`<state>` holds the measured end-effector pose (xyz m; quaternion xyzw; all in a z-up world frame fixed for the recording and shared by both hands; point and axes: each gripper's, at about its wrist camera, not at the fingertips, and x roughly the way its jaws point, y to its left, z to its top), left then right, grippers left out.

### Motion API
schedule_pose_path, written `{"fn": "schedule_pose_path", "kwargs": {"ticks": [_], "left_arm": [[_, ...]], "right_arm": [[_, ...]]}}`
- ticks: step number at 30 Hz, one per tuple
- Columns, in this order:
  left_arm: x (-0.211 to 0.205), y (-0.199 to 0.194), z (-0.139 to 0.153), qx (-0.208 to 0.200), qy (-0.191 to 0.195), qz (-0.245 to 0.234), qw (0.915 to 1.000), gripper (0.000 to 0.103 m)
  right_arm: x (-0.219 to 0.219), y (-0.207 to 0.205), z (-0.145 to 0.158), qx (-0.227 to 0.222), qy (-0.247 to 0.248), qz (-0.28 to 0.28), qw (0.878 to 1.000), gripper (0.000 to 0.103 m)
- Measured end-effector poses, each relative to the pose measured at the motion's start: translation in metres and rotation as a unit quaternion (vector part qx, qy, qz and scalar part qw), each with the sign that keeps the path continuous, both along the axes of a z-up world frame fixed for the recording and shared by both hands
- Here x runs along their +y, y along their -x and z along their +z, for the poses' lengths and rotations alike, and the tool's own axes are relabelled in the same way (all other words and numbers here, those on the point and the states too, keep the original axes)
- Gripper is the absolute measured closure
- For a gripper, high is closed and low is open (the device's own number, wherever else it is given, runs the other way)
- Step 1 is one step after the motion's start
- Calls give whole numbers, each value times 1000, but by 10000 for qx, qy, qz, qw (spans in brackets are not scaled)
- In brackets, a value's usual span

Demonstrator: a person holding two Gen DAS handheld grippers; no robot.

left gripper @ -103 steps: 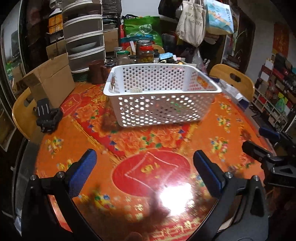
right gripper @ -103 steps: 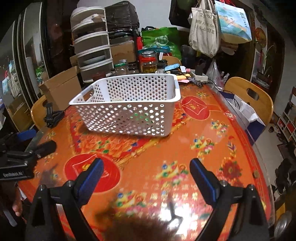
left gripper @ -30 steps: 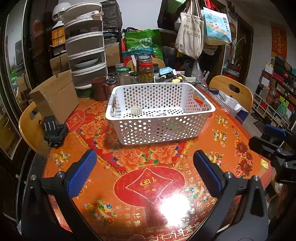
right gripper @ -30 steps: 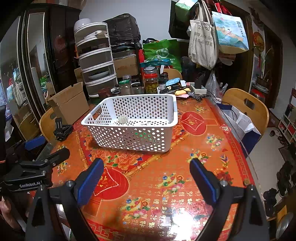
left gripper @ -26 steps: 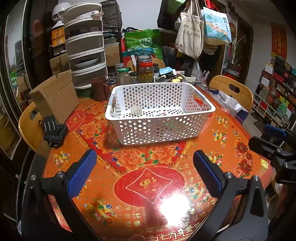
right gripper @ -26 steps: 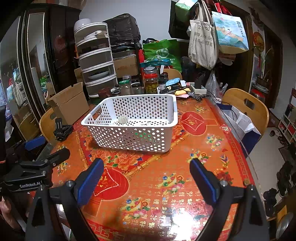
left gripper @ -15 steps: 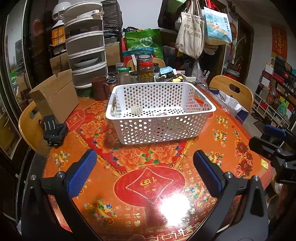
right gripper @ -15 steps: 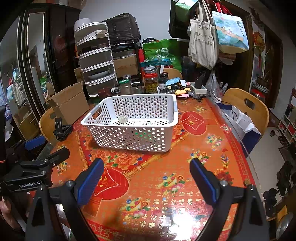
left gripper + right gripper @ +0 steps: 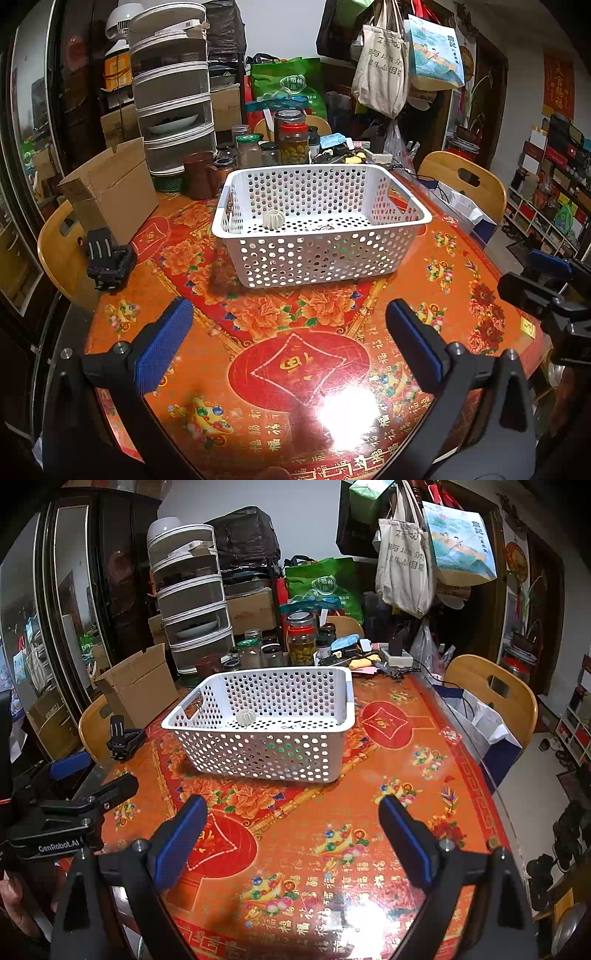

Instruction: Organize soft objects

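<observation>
Well apart, both the left gripper (image 9: 288, 339) and right gripper (image 9: 293, 834) hover with fingers spread and nothing between them. Farther off, a white basket (image 9: 325, 254) on the table (image 9: 454, 266) contains a small pale ball (image 9: 273, 218).

L tongs (image 9: 288, 339) + R tongs (image 9: 291, 834): both spread wide, nothing gripped.

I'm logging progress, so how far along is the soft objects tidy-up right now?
Done, apparently: a pale ribbed soft item already lies inside the white basket, with other small things dimly visible through its holes. In hand: nothing; the left gripper and right gripper are both open above the table. Left: no loose soft objects visible.
</observation>
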<state>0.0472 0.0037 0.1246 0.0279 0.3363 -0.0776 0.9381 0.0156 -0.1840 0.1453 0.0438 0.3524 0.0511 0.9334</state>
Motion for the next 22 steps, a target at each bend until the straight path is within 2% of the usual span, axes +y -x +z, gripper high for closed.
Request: {"fn": "schedule_pose_path", "kwargs": {"ticks": [22], "left_arm": [[0, 1, 1, -168, -149, 158, 9996, 0]], "right_arm": [[2, -1, -3, 20, -2, 5, 10000, 9]]}}
